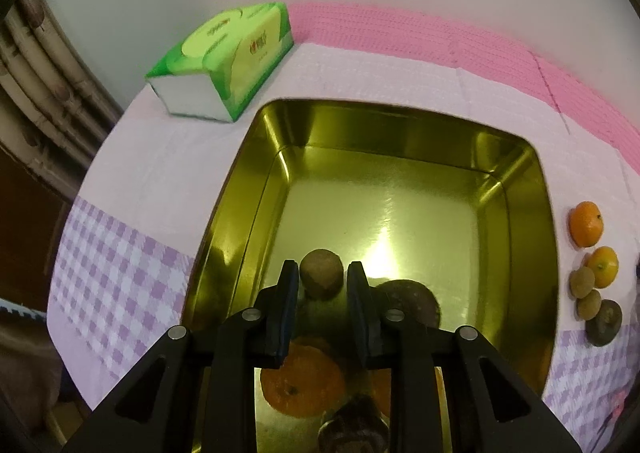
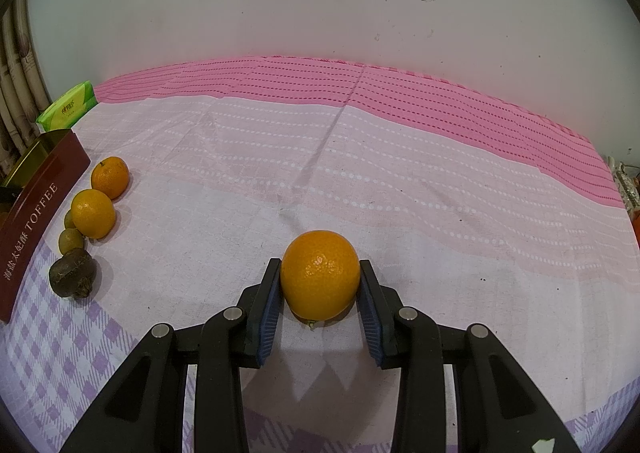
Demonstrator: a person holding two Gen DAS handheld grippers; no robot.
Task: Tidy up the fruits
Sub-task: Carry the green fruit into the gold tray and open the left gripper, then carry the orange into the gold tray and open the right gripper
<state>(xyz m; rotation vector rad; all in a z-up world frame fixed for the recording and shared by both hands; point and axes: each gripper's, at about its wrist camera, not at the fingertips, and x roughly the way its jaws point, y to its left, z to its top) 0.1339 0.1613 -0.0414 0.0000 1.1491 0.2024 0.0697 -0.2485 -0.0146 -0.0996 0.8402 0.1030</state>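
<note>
The fruits are in two places: some lie in the gold tin, and others are on the counter beside it. The left gripper is above the tin. Its jaws stand partly open, with a small brown fruit between them. The gaps on both sides are thin, and I cannot tell if the pads press it. Under the gripper, on the tin floor, there are an orange mandarin, a dark round fruit and another dark fruit near the lower edge of the view.

The right gripper is over the counter, well apart from the tin. Its jaws are on both sides of a large orange, which sits on the cloth. The left pad seems to touch the peel; on the right side I cannot tell. The jaws are open about as wide as the orange.

Just beside the tin's red wall, a row of fruit lies on the cloth: one mandarin, a second mandarin, two small greenish fruits close together, and a dark wrinkled fruit. A green tissue pack lies on the counter behind the tin, near the wall.
</note>
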